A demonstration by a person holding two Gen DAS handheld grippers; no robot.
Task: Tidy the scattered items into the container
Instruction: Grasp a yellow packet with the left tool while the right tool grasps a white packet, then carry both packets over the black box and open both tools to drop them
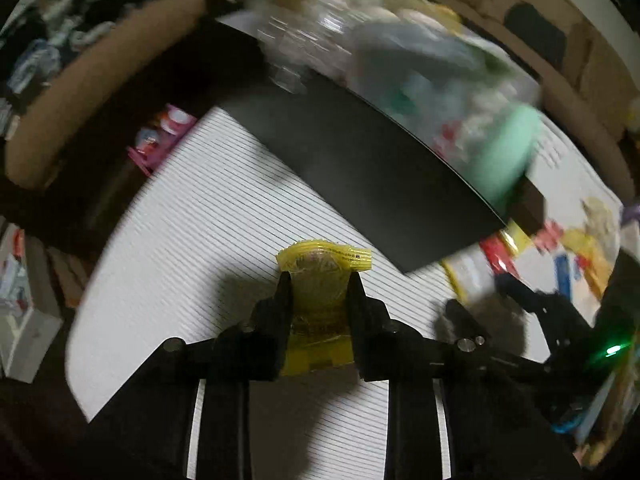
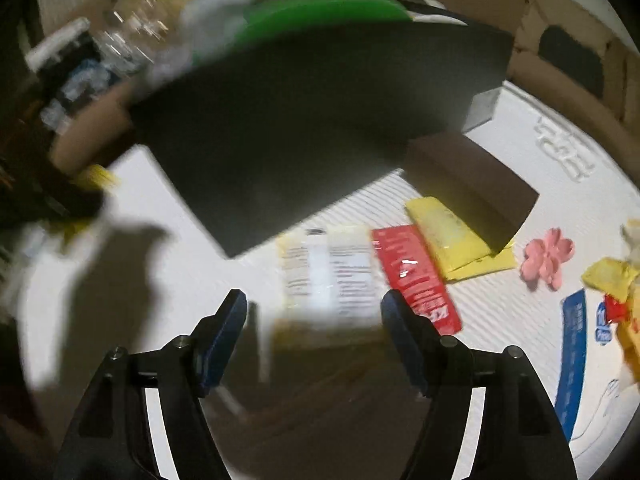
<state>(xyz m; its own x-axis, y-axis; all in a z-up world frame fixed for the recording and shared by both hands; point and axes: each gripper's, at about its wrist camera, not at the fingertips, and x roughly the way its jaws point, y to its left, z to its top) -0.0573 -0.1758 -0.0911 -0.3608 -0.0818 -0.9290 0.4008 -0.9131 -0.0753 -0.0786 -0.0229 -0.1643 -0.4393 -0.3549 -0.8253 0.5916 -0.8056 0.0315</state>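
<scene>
Both fisheye views are dim and bend hard into black corners — motion blur smears the far clutter, hard shadows (image 2: 116, 272) fall across the white ribbed surface (image 1: 192, 216), and glare glints off a red packet (image 2: 414, 276).

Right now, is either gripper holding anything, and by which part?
The left gripper pinches a yellow packet across its middle. The right gripper is open and holds nothing.

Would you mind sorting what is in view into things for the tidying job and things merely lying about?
For the job:
- yellow packet, gripped in the left tool
- black container
- red packet
- pink flower piece

Lying about:
- cardboard boxes
- clear bottles
</scene>
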